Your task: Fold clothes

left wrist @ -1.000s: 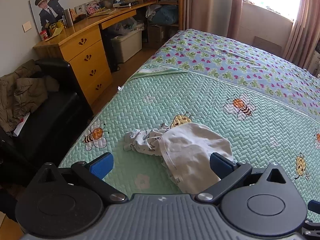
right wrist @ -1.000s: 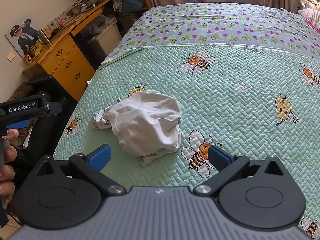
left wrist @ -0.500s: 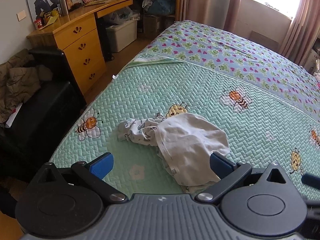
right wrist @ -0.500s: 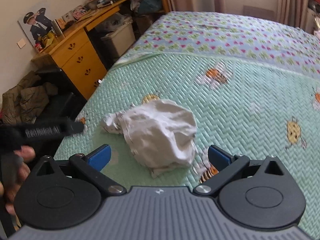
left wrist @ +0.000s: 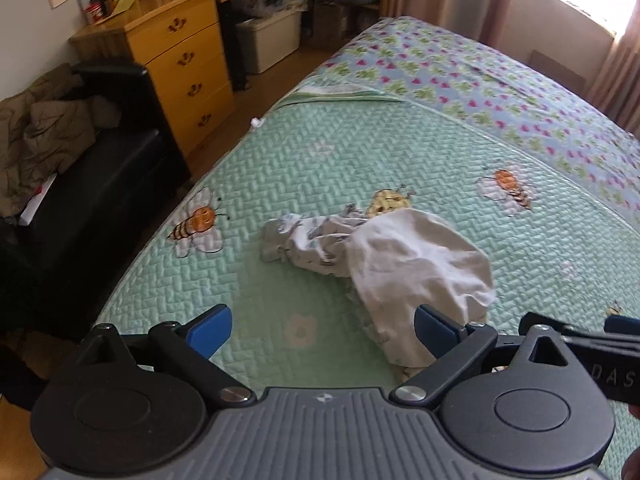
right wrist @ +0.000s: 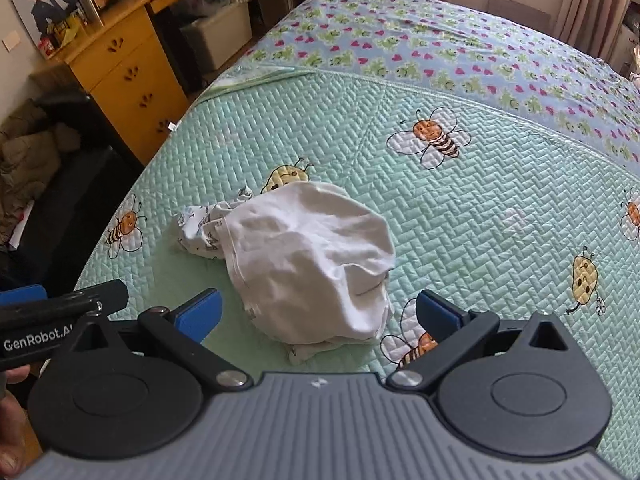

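Note:
A crumpled white garment (left wrist: 416, 264) (right wrist: 308, 256) lies in a heap on the green quilted bedspread (left wrist: 360, 152) (right wrist: 460, 208), with a printed part (left wrist: 304, 236) (right wrist: 200, 228) sticking out at its left. My left gripper (left wrist: 323, 330) is open, hovering near the heap's near edge, its right finger just in front of the cloth. My right gripper (right wrist: 318, 314) is open too, with the heap's near end showing between its fingers. Neither holds anything. The other gripper shows at the right edge of the left wrist view and the left edge of the right wrist view.
The bed's left edge (left wrist: 168, 256) drops to the floor. A black chair (left wrist: 100, 168) with a brown jacket stands beside it, then a yellow wooden desk with drawers (left wrist: 180, 64) (right wrist: 124, 76). A flowered sheet (right wrist: 460, 52) covers the far bed. Curtains hang at the back.
Both grippers have come closer to the garment heap and lower over the bed. They stay open. The garment has not moved.

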`<action>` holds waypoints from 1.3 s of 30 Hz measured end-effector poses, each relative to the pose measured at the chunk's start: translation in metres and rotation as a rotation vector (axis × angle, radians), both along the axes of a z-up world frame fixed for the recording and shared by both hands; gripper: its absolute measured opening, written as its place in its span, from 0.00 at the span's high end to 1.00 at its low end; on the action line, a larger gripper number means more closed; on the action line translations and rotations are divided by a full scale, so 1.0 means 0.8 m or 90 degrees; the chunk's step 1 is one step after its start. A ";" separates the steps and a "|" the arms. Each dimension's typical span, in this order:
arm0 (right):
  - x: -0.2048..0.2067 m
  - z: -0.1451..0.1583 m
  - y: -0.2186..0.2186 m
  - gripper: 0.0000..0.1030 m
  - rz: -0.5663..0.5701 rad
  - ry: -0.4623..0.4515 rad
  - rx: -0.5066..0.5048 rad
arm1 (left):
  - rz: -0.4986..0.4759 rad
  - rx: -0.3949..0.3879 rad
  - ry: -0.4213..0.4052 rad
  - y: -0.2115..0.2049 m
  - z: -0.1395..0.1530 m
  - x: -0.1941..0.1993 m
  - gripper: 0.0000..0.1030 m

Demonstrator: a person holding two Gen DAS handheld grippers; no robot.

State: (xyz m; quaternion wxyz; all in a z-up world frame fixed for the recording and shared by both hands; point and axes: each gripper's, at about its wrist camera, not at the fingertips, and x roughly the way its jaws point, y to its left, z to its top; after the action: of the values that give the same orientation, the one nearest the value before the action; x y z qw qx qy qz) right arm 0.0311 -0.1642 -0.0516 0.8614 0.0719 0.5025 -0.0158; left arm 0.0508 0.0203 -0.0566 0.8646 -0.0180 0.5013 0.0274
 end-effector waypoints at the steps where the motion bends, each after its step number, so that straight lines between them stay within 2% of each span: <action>1: 0.002 -0.001 0.004 0.01 0.001 0.002 -0.004 | 0.009 -0.002 0.002 0.005 -0.001 0.003 0.04; 7: 0.013 -0.008 0.016 0.01 -0.001 0.021 -0.016 | 0.032 0.023 -0.015 0.022 -0.008 0.012 0.03; 16: 0.026 -0.026 0.017 0.01 -0.008 0.058 -0.015 | 0.010 0.009 0.018 0.023 -0.030 0.016 0.02; 21: 0.027 -0.036 0.009 0.01 -0.018 0.072 -0.009 | 0.008 -0.028 0.055 0.026 -0.050 0.020 0.02; 30: 0.019 -0.068 -0.002 0.01 -0.029 0.112 0.007 | -0.009 -0.041 0.104 0.018 -0.089 0.019 0.07; 33: 0.018 -0.075 -0.004 0.01 -0.028 0.119 0.005 | -0.010 -0.049 0.136 0.017 -0.105 0.018 0.09; 36: 0.019 -0.081 -0.008 0.01 -0.033 0.127 0.008 | -0.012 -0.038 0.166 0.016 -0.117 0.020 0.11; 39: 0.019 -0.087 -0.010 0.01 -0.033 0.132 0.015 | -0.022 -0.005 0.189 0.011 -0.131 0.017 0.11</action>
State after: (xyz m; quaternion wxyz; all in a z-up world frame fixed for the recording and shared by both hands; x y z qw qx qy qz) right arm 0.0466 -0.1722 -0.1215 0.8034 0.0933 0.5868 -0.0397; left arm 0.0643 0.0290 -0.1611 0.7813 -0.0081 0.6240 0.0128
